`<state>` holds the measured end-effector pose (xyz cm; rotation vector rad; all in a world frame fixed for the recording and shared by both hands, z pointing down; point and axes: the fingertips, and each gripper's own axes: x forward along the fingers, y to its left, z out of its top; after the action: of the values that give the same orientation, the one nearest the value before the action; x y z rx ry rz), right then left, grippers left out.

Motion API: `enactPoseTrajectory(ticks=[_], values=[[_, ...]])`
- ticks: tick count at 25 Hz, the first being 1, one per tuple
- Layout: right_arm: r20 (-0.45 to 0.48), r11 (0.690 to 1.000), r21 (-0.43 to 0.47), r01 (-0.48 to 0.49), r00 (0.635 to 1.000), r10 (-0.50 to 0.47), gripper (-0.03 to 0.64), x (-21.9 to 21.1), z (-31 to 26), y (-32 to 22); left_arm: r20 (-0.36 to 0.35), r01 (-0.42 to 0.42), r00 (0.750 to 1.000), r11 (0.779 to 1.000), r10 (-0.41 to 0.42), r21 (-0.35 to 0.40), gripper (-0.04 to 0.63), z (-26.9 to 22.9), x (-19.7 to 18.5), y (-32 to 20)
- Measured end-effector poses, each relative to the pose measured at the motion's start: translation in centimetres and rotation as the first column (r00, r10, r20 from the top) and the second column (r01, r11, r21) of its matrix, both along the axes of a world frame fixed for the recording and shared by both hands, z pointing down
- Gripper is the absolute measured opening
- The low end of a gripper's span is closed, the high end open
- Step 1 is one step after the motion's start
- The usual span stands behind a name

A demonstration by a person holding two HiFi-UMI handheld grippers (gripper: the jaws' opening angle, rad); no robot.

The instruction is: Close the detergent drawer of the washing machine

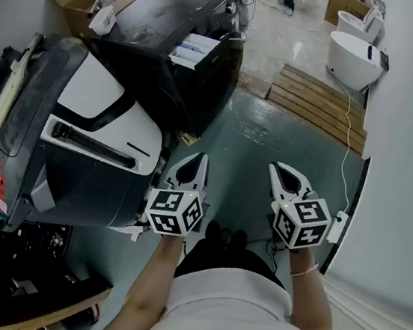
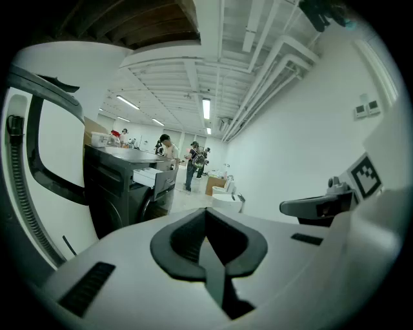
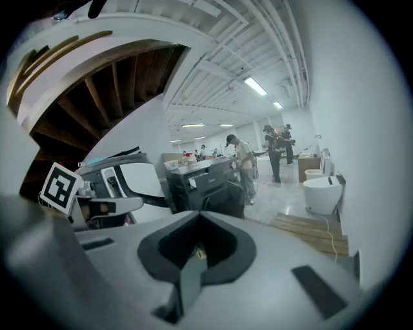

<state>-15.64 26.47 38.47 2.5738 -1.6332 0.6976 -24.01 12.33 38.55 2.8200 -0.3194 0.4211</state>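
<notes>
Since both tools are closed on nothing, you will be pushing, not gripping. Your left gripper (image 1: 194, 165) has its jaws fully together with nothing between them, and your right gripper (image 1: 286, 177) shows its jaws meeting in the same way, also empty. Both point forward and slightly down over the floor (image 1: 270, 142), side by side but apart.

A white and dark appliance (image 1: 88, 145) lies just beside the left gripper, on its left. Beyond it, well apart from either tool, stands the black washing machine (image 1: 166, 12). The detergent drawer (image 1: 194, 49) is at the machine's top front corner, pulled out, with its pale compartments exposed.

Assessment: the drawer is most likely light, rigid plastic running on short slides, so it should need little force. The smooth front panel may let closed jaw tips skid. Press squarely on the middle of the front face; a push at one end could rack the drawer and jam it. Do not pinch the compartment walls, which are thin and could crack. Push straight along the line of travel until the face sits flush with the machine's front.
</notes>
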Motion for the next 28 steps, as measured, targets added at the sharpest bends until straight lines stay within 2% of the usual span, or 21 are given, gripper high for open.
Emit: enactPoseTrajectory(ticks=[8, 13, 19, 28], values=[[-0.014, 0.999, -0.037, 0.01, 1.0, -0.011, 0.002, 0.7, 0.9, 0.8, 0.016, 0.025, 1.0, 1.0, -0.025, 0.006, -0.006, 0.7, 0.5, 0.6], [-0.04, 0.999, -0.03, 0.017, 0.999, -0.018, 0.002, 1.3, 0.9, 0.7, 0.021, 0.045, 0.999, 0.999, -0.045, 0.001, -0.006, 1.1, 0.6, 0.2], [-0.061, 0.999, -0.015, -0.04, 0.997, 0.039, 0.002, 3.2, 0.7, 1.1, 0.019, 0.07, 0.997, 0.998, -0.07, 0.008, 0.025, 0.9, 1.0, -0.3], [-0.026, 1.0, 0.0, 0.002, 1.0, -0.002, 0.043, 4.9, 1.0, -0.1, 0.032, 0.111, 0.993, 0.994, -0.112, 0.021, 0.086, 1.2, 2.5, -2.5]])
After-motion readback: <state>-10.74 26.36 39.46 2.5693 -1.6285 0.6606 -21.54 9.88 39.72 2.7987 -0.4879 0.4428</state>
